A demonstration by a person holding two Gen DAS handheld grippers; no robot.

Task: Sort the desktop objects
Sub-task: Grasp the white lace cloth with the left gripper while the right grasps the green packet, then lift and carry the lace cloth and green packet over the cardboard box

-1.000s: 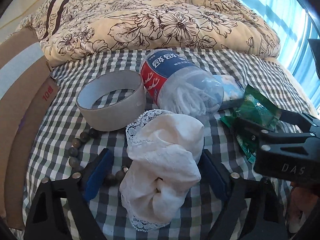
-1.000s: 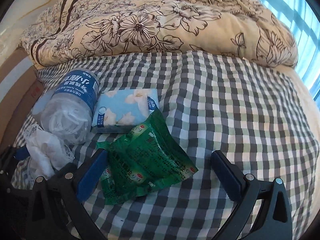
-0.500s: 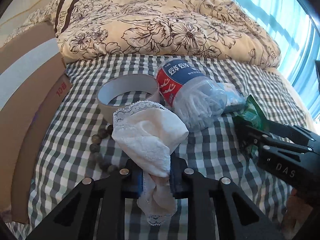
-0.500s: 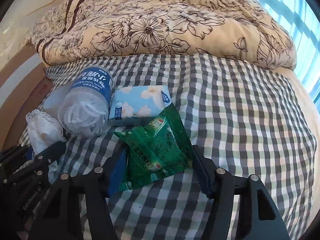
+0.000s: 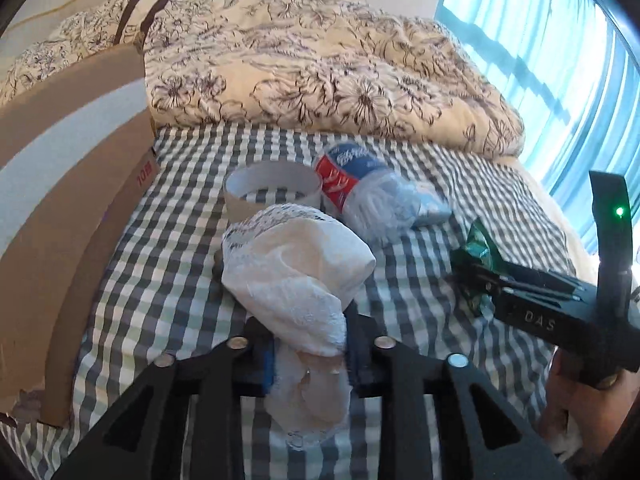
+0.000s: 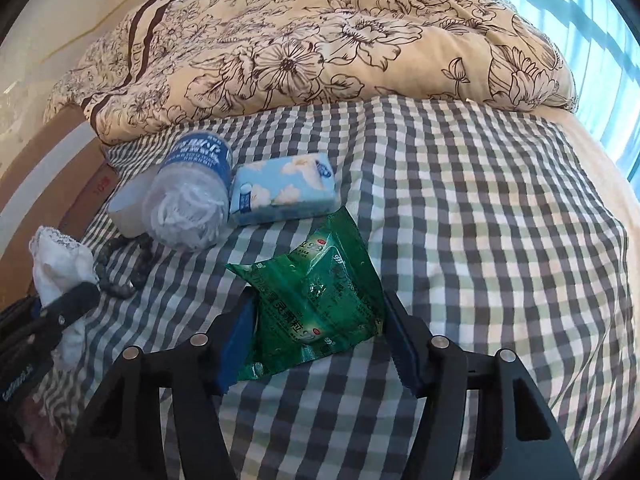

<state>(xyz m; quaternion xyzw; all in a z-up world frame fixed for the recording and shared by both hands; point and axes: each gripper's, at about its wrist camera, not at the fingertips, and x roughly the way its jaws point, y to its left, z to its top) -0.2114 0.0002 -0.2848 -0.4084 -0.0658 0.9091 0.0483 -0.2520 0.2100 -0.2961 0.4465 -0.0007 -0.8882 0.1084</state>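
My left gripper is shut on a white lace-edged cloth and holds it above the checked sheet. The cloth and left gripper also show at the left edge of the right wrist view. My right gripper is closed on a green foil packet, both pads pressing its sides. From the left wrist view, the packet sticks out crumpled at the right gripper's tip.
A clear bottle of cotton swabs lies beside a blue tissue pack, a tape roll and a dark bead bracelet. A cardboard box stands at the left, and a floral quilt lies behind.
The left gripper closed on the cloth and raised it. The right gripper's fingers narrowed from wide open onto the green packet. Both views rose and pulled back.
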